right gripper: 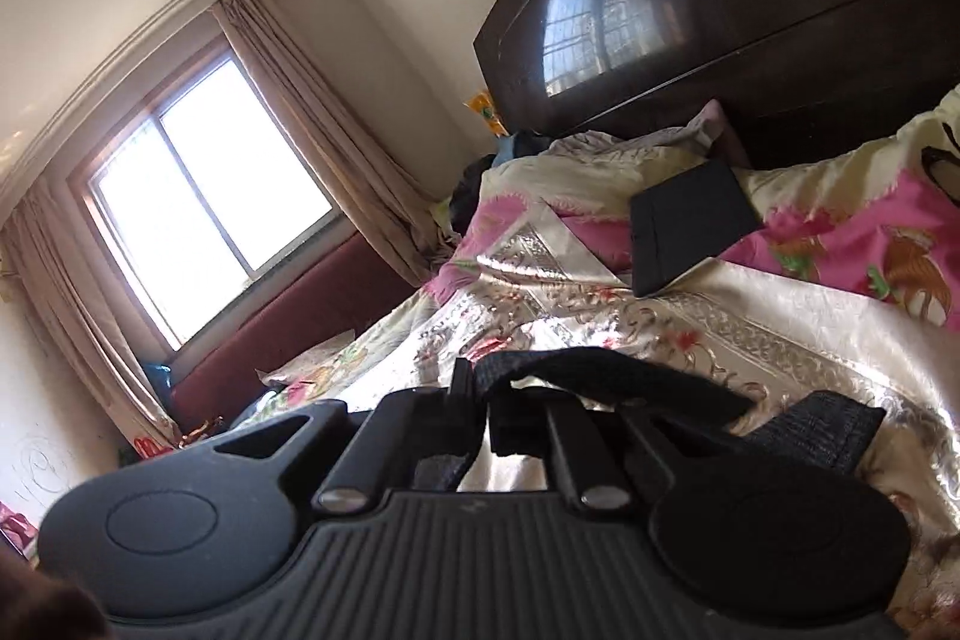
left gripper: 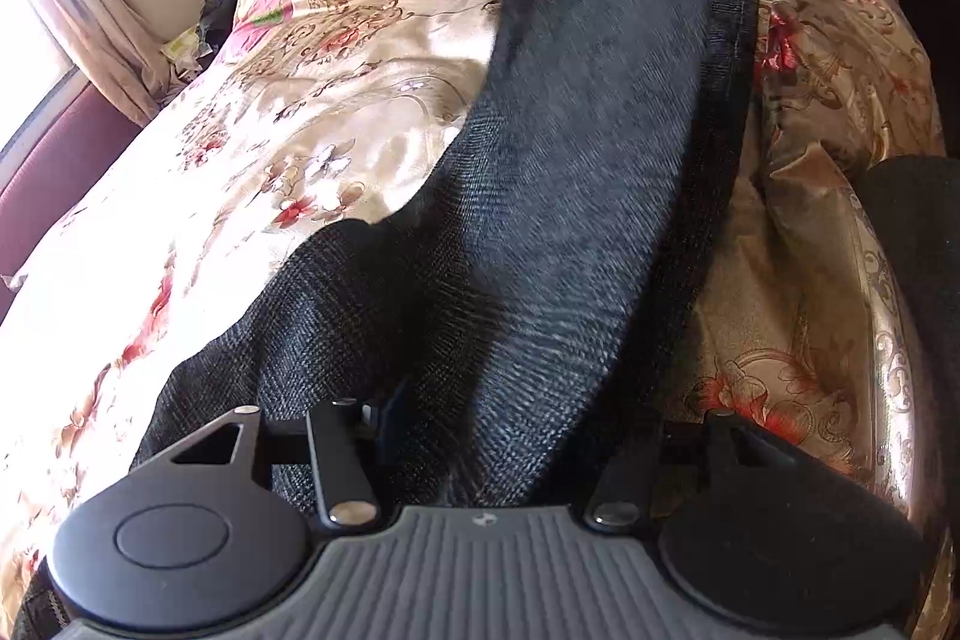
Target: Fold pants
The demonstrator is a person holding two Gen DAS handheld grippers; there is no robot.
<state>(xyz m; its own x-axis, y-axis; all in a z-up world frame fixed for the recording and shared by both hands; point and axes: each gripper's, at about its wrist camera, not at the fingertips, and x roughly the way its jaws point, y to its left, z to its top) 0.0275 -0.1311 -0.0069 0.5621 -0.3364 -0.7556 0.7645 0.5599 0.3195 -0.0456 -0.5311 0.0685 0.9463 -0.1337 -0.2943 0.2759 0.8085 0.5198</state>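
— What does the left wrist view show?
— Dark pants (left gripper: 576, 196) stretched along a floral bed (left gripper: 288, 112), one strip lifted and blurred. The left gripper (left gripper: 516, 436) has its jaws apart with cloth lying between them; whether they pinch it, I cannot tell.

— And the right wrist view?
— The right gripper (right gripper: 480, 412) has its jaws together, clamped on a fold of the pants (right gripper: 630, 376) just above the bed (right gripper: 750, 334). A window (right gripper: 204, 196) glares behind.

Dark grey woven pants (left gripper: 576, 196) — one leg lifted, blurred, over the other, flat along the bed
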